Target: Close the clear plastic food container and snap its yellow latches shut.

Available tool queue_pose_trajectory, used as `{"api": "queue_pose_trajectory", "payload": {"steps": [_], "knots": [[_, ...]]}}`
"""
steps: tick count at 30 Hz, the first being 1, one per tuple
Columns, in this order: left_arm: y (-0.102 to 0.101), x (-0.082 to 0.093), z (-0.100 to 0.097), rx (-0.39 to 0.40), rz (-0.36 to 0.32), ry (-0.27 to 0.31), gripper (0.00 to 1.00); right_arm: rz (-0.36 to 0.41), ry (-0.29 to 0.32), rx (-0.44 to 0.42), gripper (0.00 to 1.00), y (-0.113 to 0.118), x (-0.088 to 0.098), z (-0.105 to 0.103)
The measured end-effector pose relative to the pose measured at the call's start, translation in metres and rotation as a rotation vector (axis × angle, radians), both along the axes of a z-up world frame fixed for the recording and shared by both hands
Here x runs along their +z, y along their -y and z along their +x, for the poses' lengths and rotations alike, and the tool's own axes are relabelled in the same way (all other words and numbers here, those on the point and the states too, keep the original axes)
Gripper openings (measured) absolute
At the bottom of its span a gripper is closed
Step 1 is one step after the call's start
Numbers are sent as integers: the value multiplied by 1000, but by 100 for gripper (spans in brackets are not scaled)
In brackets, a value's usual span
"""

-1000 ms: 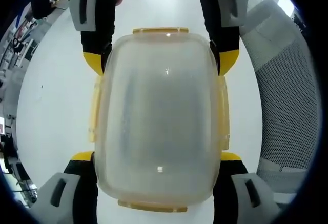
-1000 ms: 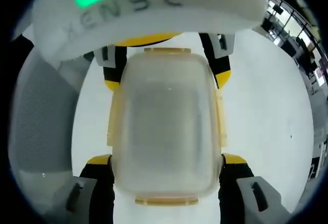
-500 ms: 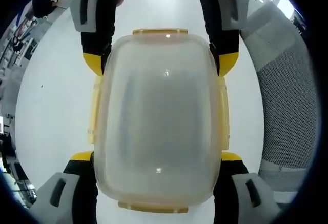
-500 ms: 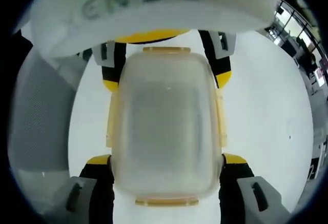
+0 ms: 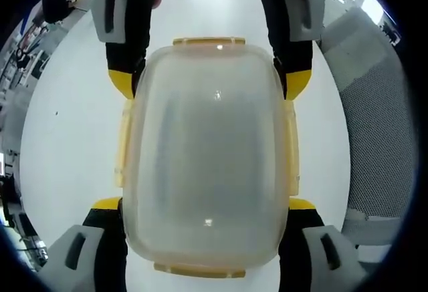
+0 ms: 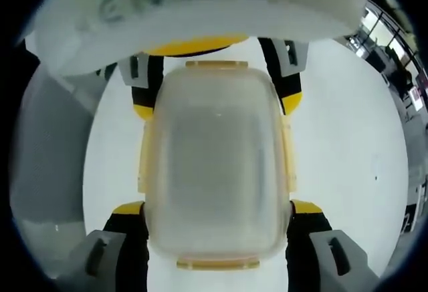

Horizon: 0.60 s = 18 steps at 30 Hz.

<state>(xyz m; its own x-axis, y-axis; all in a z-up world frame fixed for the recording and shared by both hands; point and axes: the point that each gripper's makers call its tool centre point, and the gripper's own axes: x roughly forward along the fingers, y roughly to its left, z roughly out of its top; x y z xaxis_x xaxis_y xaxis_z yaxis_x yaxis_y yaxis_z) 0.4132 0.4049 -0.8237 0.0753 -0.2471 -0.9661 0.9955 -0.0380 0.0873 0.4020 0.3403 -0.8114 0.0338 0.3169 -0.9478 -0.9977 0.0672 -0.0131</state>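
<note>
Two grippers, the left gripper (image 5: 206, 205) and right gripper (image 6: 217, 208), clamp opposite ends of the clear container (image 5: 207, 152) above the white table (image 5: 60, 145); light, stiff and probably slippery, it is best pinched at its yellow latches (image 5: 123, 141).

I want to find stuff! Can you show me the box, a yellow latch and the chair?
box (image 5: 207, 152), left gripper view, middle of its clear lid
yellow latch (image 5: 208, 40), left gripper view, far-end latch
chair (image 5: 374, 125), left gripper view, grey mesh back
</note>
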Motion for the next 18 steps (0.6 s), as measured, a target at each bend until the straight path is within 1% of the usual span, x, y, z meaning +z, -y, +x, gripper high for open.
{"api": "queue_pose_trajectory", "payload": {"steps": [5, 18], "knots": [[2, 1, 7, 0, 4, 0, 96, 2, 0, 0, 86, 2, 0, 8], [5, 0, 19, -2, 6, 1, 96, 7, 2, -6, 86, 5, 0, 19]]}}
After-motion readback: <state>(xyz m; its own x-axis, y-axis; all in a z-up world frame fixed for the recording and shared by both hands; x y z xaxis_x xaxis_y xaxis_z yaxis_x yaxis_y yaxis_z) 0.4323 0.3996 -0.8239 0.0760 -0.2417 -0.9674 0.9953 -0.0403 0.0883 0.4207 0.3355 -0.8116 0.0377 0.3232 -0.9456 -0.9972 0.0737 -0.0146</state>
